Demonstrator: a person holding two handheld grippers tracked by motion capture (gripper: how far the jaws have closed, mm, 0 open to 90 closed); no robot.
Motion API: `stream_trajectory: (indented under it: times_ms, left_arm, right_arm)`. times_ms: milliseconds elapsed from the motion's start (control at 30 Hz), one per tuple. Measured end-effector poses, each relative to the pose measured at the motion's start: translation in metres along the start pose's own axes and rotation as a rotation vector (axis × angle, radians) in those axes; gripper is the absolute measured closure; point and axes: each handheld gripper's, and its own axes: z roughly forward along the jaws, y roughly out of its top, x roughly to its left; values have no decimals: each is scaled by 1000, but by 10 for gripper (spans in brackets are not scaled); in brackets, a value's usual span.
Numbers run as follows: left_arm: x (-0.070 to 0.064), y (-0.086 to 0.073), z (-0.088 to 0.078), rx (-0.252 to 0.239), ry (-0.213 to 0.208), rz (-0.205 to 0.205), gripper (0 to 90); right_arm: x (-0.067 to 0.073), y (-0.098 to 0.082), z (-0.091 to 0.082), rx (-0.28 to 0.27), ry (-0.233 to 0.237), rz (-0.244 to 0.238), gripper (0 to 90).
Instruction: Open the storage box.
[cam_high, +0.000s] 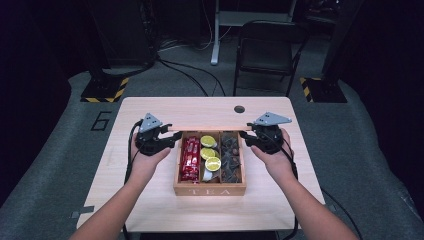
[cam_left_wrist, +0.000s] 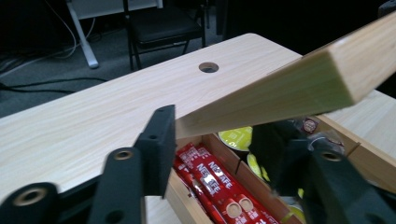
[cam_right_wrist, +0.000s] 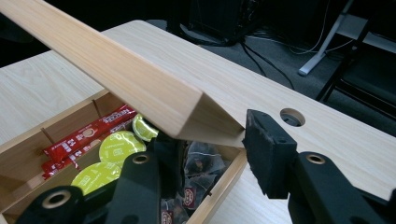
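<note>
Fingers (cam_left_wrist: 159, 140) of both grippers clamp the pale wooden lid (cam_high: 207, 128), raised open above the tea box (cam_high: 210, 190).

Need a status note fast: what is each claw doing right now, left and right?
Left claw: closed on the left end of the wooden lid.
Right claw: closed on the lid's right end, above the open tea box.

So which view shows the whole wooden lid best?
The high view: the wooden lid spans from one end to the other above the tea box. The left and right gripper views each show one end, close up.
</note>
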Motion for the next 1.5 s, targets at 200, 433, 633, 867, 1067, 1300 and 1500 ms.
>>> stream_trajectory:
  times_ms: [200,433,633,867,1067,1300,1500]
  left_arm:
    - [0,1,2,-11,21,-1,572]
    - [2,4,3,-13,18,-16,578]
    - [5,8,4,-4,17,-25,580]
    - [7,12,6,-7,15,-37,583]
    - [10,17,8,5,12,-34,586]
    - [13,22,10,2,13,-49,588]
    - [16,25,13,-1,9,-57,589]
  right_arm:
    - [-1,1,1,0,-1,-2,582]
    - [-3,3,2,-10,1,5,581]
    - [-6,6,4,-11,4,13,584]
    - [-8,10,6,-17,3,37,585]
    - [-10,14,7,-11,-5,44,591]
    - [-13,18,9,-12,-7,35,594]
    - [-17,21,11,-26,0,58,592]
